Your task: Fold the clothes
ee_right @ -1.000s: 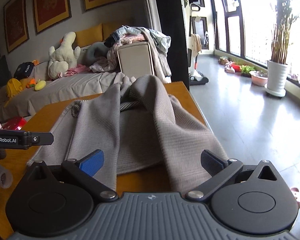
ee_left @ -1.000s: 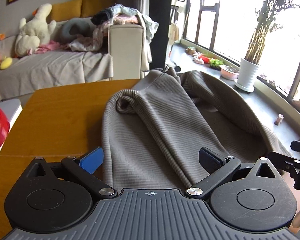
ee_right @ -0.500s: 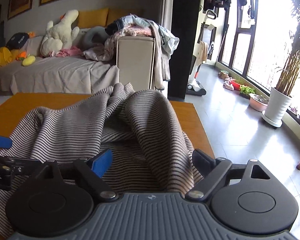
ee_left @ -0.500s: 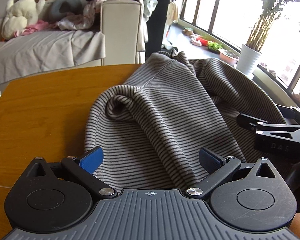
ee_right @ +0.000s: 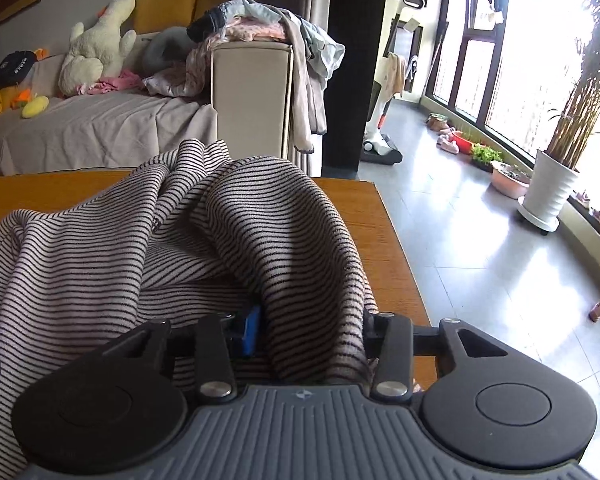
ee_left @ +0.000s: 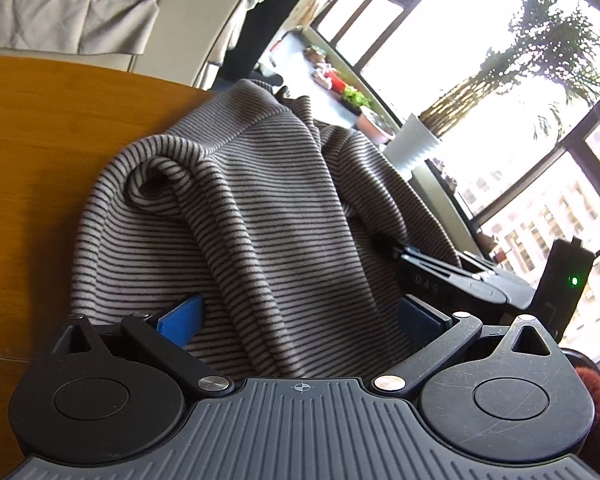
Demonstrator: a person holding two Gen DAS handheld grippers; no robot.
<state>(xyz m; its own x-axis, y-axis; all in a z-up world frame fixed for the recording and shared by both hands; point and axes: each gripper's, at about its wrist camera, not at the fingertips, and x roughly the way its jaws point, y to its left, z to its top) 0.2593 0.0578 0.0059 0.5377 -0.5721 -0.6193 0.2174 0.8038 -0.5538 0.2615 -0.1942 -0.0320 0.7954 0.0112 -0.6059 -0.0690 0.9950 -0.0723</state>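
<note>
The striped garment (ee_left: 268,216) lies bunched on the wooden table (ee_left: 40,152), heaped in soft ridges toward the table's right side. The left gripper (ee_left: 300,320) sits low at the near edge with its jaws spread wide, a thick fold of the cloth running between the blue pads (ee_left: 180,320) but not pinched. The right gripper (ee_right: 308,332) has its jaws drawn in narrow, clamped on a raised ridge of the same garment (ee_right: 260,220). In the left wrist view, the right gripper (ee_left: 440,280) shows just beside the cloth's right flank. A white plant pot (ee_right: 548,192) stands far right by the window.
</note>
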